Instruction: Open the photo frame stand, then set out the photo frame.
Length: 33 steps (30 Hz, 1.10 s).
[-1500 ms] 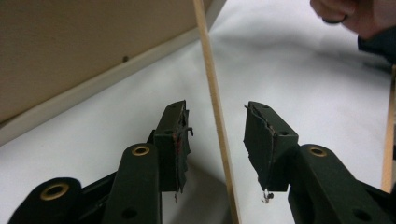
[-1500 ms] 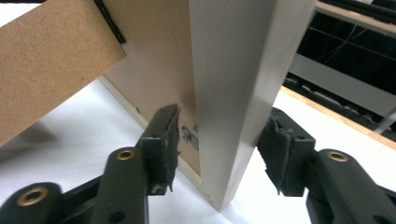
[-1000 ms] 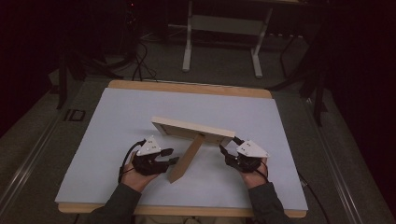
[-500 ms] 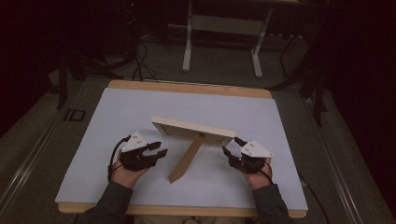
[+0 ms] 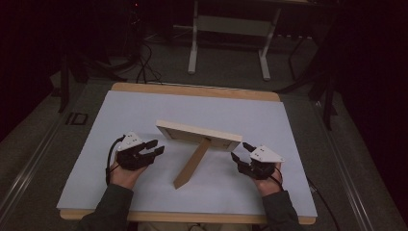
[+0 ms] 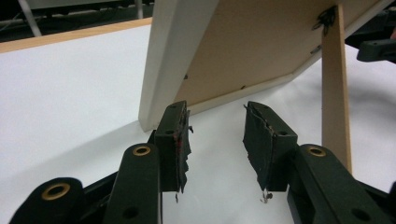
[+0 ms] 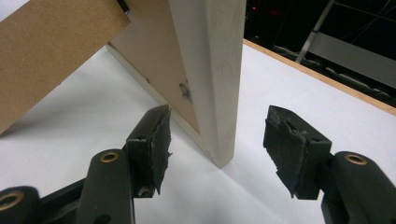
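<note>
We are looking at a pale wooden picture frame (image 5: 198, 135) that is standing near the middle of the table (image 5: 144, 108), leaning back on its flat wooden prop leg (image 5: 192, 163), whose foot is pointing toward the table's near edge. In the left gripper view the brown backing board (image 6: 261, 42) is facing us. We are holding the left claw (image 5: 157, 147) just beside the frame's left end; its jaws have just been closing a little, yet they are standing apart with nothing between them, the frame's lower corner lying just beyond their tips. We are holding the right claw (image 5: 242, 152) at the frame's right end, its jaws standing wide, with the frame's edge (image 7: 219, 70) between them and untouched by either pad.
</note>
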Motion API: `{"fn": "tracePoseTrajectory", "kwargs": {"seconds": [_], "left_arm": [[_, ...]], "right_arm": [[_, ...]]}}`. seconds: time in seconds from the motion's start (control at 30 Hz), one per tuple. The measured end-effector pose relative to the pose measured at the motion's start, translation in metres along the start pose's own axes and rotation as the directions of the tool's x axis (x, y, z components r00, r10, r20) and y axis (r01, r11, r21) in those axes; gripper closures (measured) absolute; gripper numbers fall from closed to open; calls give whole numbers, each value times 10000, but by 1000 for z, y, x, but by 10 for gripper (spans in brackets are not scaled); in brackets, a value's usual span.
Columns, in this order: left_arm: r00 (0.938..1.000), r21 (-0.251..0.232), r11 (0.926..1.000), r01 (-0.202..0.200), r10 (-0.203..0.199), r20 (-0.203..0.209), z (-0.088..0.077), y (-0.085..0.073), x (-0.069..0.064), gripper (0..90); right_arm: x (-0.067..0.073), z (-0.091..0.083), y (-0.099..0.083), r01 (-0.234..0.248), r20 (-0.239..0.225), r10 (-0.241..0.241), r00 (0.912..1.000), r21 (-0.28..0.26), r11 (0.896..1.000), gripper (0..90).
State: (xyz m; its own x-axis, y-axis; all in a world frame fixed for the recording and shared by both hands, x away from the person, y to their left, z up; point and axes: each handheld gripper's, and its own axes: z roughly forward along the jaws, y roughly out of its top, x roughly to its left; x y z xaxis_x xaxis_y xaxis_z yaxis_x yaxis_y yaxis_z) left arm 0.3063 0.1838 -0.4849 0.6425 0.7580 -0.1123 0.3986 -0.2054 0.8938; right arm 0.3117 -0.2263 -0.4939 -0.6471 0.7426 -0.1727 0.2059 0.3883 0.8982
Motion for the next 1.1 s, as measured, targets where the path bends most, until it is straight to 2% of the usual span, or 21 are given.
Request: {"fn": "tracePoseTrajectory", "kwargs": {"seconds": [0.2, 0.33, 0.5, 0.57, 0.87, 0.93, 1.1], "left_arm": [[10000, 61, 9999, 88, -88, 11, 5, 0, 3, 643], [9998, -42, 9998, 211, -211, -48, 9, 4, 8, 678], [9993, -90, 9994, 323, -325, -166, 13, 7, 11, 741], [9981, -79, 9986, 521, -523, -311, 21, 8, 16, 794], [9991, -61, 9994, 355, -356, -240, 34, 13, 12, 874], [9996, -51, 9998, 201, -202, -194, 38, 15, 7, 878], [9996, 24, 9997, 229, -229, -173, 43, 15, 7, 881]], "right_arm": [[2, 0, 0, 128, -98, -127, 9999, 77, 9999, 398], [-2, -2, 0, 65, -104, -64, 9999, 85, 9999, 401], [-5, -3, 1, -177, -368, 175, 9992, -43, 9998, 425], [-5, 0, 2, -268, -590, 259, 9979, -139, 9995, 466], [-8, 10, 5, -357, -883, 343, 9955, -146, 9993, 450], [-9, 12, 6, -414, -990, 394, 9943, -176, 9990, 460], [-7, 12, 5, -338, -1065, 313, 9938, -213, 9992, 491]]}}
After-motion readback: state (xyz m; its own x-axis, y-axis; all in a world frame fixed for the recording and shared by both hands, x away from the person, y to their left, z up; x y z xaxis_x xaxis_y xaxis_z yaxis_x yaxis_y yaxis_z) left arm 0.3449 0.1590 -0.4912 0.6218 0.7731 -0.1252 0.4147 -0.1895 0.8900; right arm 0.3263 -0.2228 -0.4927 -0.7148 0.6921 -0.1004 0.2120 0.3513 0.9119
